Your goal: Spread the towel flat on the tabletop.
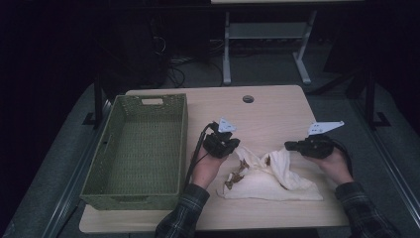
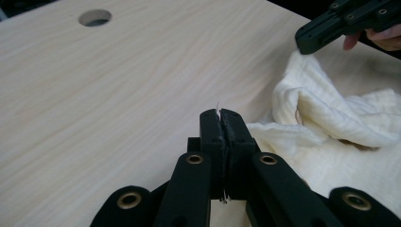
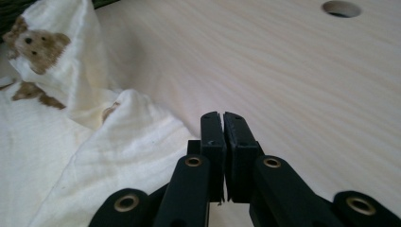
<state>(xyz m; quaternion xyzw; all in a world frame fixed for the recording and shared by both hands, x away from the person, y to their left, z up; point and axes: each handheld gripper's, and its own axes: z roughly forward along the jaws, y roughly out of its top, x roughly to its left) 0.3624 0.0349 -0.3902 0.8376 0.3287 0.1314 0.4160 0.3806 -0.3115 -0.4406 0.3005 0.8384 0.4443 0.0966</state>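
Both pairs of black jaws are pressed together. On the left gripper (image 2: 221, 116), seen in its own view, a thin sliver of pale fabric pokes out between the closed pads, so it pinches an edge of the cream cotton cloth printed with brown teddy bears (image 1: 270, 178). On the right gripper (image 3: 222, 118), in its own view, the pads also meet; the cloth runs up to and under its jaws from the left, and whether any fabric is caught between them cannot be told there. In the left gripper view, the right gripper's tip (image 2: 307, 42) touches a raised peak of the cloth.

From the high view, the cloth lies crumpled on the near right part of the light wooden table (image 1: 277, 109), between the two hands, with two corners drawn up: one toward the left gripper (image 1: 233, 145), one toward the right gripper (image 1: 289, 146). The rest of it spreads flat toward the table's near edge. Each hand wears a plaid sleeve (image 1: 183, 213).

A green woven plastic basket (image 1: 114, 163), rectangular, stands on the left side of the table, just beside the left hand (image 1: 205, 168). A round cable hole (image 1: 248, 98) sits near the far edge.
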